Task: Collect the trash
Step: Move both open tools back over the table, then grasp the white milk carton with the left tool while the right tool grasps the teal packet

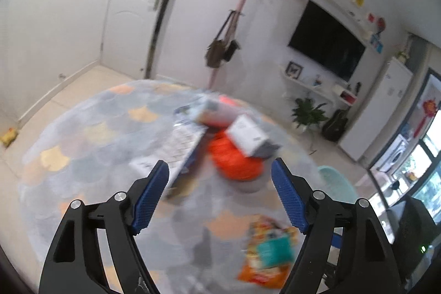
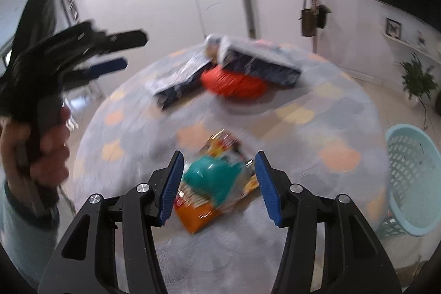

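Both the left gripper (image 1: 220, 170) and right gripper (image 2: 219, 164) gape wide, holding nothing. One orange-and-teal snack bag (image 2: 212, 183) lies crumpled between the right gripper's fingers; beyond sit one orange cushion (image 2: 233, 83) and two boxes (image 2: 259, 64).

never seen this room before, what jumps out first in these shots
The bright orange round cushion-like thing in the middle of the pastel round rug, with flat boxes piled on it. Nearer the camera, an orange snack bag with a teal packet on it lies ahead of the open right gripper, and a light blue basket stands at the rug's right edge.
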The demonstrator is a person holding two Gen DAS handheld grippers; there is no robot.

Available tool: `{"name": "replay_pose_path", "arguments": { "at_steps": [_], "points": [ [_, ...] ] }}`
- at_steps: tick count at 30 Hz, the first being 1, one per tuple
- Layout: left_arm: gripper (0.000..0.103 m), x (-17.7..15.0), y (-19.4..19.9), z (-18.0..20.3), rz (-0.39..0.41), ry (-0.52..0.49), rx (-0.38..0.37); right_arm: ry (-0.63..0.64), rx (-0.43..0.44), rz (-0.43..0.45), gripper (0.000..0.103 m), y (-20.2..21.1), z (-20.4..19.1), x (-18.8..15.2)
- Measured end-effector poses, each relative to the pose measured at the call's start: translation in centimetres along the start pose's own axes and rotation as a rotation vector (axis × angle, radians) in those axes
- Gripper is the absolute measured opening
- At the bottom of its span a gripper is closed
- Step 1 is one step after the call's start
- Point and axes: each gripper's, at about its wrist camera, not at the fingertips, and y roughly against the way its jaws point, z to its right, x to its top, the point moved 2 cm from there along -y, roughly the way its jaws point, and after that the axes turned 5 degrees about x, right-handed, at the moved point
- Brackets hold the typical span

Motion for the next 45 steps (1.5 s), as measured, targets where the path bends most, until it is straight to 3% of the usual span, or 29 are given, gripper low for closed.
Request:
{"name": "replay_pose_path", "arguments": {
  "at_steps": [2, 5, 11, 16, 18, 20, 22, 24, 26, 33, 36, 45],
  "points": [
    [0.075, -0.3, -0.8, -1.3, -0.016, -0.01, 0.047, 0.028, -0.008, -0.029, 0.051, -0.9, -0.6, -0.8],
    [0.085, -0.3, -2.3, -3.5, -0.041, -0.024, 0.132, 0.064, -0.077, -0.046, 0.06, -2.0, -0.7, -1.6],
    [0.085, 0.6, -5.4, -4.5, -0.107, -0.059, 0.102, 0.048, -0.09, -0.087, 0.061, -3.5, 0.7, -2.2],
    [0.085, 0.9, -8.8, -3.2, -0.184, -0.181, 0.146, 0.068, -0.111, -0.094, 0.061, -4.6, 0.8, -1.6],
    [0.085, 0.6, -10.3, -2.5, -0.223, -0.256, 0.2, 0.078, -0.116, -0.092, 0.061, -5.0, 0.8, -1.2],
    [0.085, 0.3, -11.1, -1.9, -0.254, -0.289, 0.192, 0.089, -0.118, -0.089, 0.061, -5.4, 0.9, -0.7],
    [0.081, 0.2, -11.6, -1.9, -0.264, -0.283, 0.194, 0.096, -0.113, -0.096, 0.061, -5.8, 1.0, -0.4],
    [0.068, 0.1, -11.8, -2.3, -0.286, -0.257, 0.187, 0.112, -0.107, -0.099, 0.061, -6.0, 1.0, -0.1],
    [0.062, 0.2, -11.5, -2.7, -0.282, -0.229, 0.182, 0.121, -0.104, -0.103, 0.061, -6.3, 0.9, 0.2],
    [0.061, -0.7, -9.1, -3.9, -0.259, -0.11, 0.116, 0.159, -0.094, -0.114, 0.062, -7.0, 0.1, 0.7],
    [0.061, -1.3, -7.5, -4.4, -0.246, -0.069, 0.104, 0.172, -0.08, -0.141, 0.077, -7.9, 0.0, 1.2],
    [0.061, -2.2, -4.8, -4.8, -0.217, -0.075, 0.093, 0.204, -0.117, -0.136, 0.078, -9.4, 0.4, 2.9]
  ]
}}
